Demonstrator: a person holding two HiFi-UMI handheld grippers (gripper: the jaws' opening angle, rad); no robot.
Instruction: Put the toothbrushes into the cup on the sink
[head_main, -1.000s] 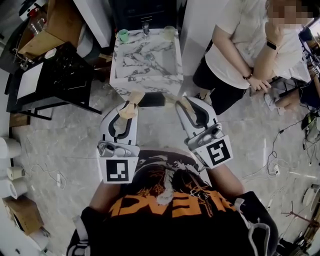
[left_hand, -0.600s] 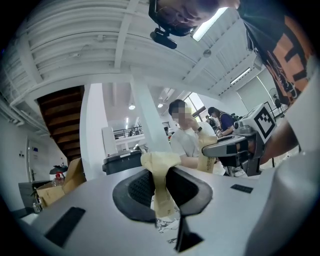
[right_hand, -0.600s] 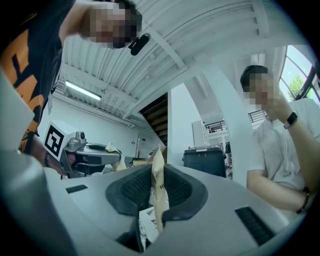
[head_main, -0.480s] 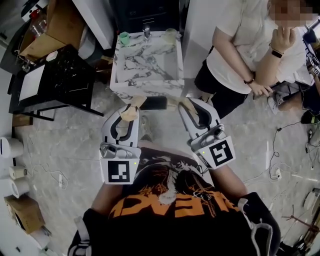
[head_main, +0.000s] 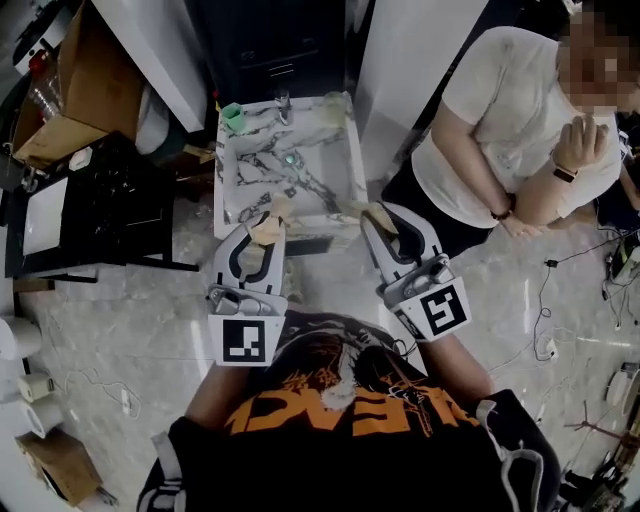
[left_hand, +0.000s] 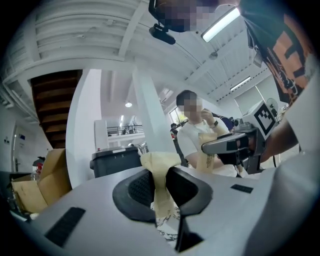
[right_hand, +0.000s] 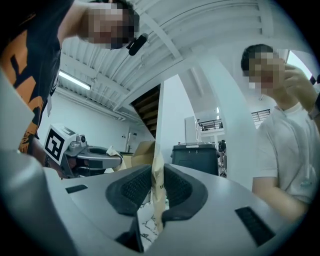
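The white marble sink (head_main: 222, 172) stands straight ahead, with a green cup (head_main: 232, 116) on its far left corner beside the faucet (head_main: 283, 101). My left gripper (head_main: 268, 228) is shut on a beige paper-wrapped toothbrush (head_main: 270, 224) and points at the sink's front edge. In the left gripper view the wrapper (left_hand: 159, 167) is pinched between the pads of the left gripper (left_hand: 160, 187). My right gripper (head_main: 372, 215) is shut on a second beige wrapped toothbrush (head_main: 374, 211). In the right gripper view that wrapper (right_hand: 157, 172) stands upright in the right gripper (right_hand: 156, 190).
A person in a white shirt (head_main: 500, 130) stands close to the sink's right side. A black table (head_main: 90, 210) and a cardboard box (head_main: 70, 100) stand to the left. Paper rolls (head_main: 30, 385) lie on the floor at the left, cables (head_main: 560, 300) at the right.
Both grippers have moved forward together toward the sink, and their tips now reach its front edge. The wrapped toothbrushes stay clamped in both.
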